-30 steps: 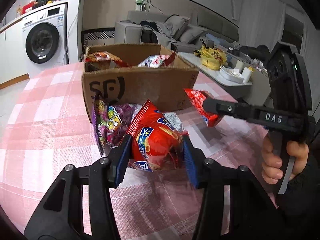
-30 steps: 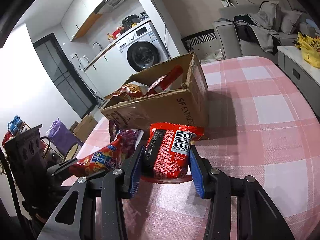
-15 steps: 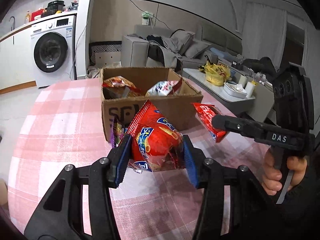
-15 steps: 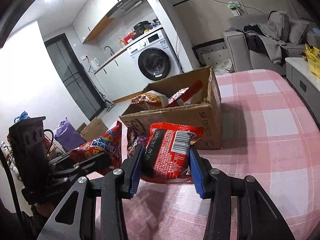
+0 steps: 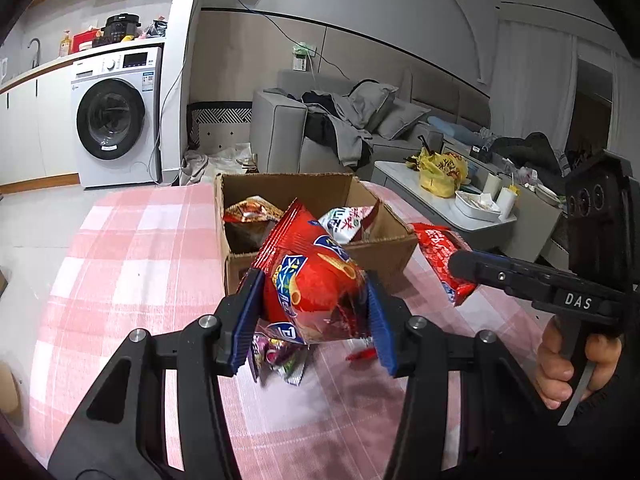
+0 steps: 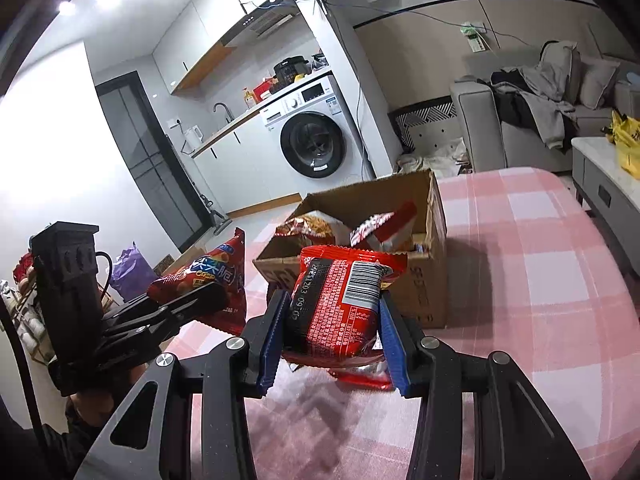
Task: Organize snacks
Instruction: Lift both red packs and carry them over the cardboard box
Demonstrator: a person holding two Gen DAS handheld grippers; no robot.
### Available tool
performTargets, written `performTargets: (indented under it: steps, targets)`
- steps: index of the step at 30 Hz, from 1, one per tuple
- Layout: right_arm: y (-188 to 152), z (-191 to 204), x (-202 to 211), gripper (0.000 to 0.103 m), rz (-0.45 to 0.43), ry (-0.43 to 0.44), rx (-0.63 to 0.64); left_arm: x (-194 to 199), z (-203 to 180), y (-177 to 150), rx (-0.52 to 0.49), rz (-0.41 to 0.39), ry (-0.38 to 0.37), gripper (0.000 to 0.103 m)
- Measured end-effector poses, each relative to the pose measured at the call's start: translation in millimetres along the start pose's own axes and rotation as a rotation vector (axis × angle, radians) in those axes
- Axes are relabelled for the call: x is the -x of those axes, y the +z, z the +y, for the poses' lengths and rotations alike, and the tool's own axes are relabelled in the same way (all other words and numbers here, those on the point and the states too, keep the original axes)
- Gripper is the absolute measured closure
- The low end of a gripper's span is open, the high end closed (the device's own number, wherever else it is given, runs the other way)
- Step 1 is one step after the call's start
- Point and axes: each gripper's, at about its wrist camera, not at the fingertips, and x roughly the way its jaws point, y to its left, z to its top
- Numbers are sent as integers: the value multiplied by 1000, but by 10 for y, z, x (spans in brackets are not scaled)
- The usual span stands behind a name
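My left gripper [image 5: 314, 316] is shut on a puffy red chip bag [image 5: 316, 276], held in the air just in front of the open cardboard box [image 5: 396, 248]. My right gripper [image 6: 332, 328] is shut on a red snack packet with a barcode [image 6: 340, 300], also lifted near the box [image 6: 432, 280]. The box holds several snack packs. In the left wrist view the right gripper [image 5: 460, 268] shows at the right with its red packet [image 5: 440, 252]. A purple snack pack [image 5: 280, 356] lies on the pink checked tablecloth [image 5: 132, 264] under the left gripper.
A hand [image 5: 560, 360] grips the right tool's handle. Beyond the table stand a washing machine [image 5: 116, 116], a grey sofa [image 5: 320, 128] with clothes, and a low white table [image 5: 452, 200] with a yellow bag. A small red wrapper scrap [image 5: 360, 354] lies on the cloth.
Both grippers have risen with their packets, so the box's inside now shows from above. The purple pack stayed on the table and slipped below the left gripper.
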Motion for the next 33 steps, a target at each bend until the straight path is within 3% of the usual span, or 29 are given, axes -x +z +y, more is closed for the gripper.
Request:
performTargets:
  steps: [16,33]
  targets:
    - [298,42,-73,58,-33,-31,-4,-129,183,451,8,-45,39,56]
    - [549,-25,-410,58,-37,-54,-49,-860,168,794,-1,-19,52,56]
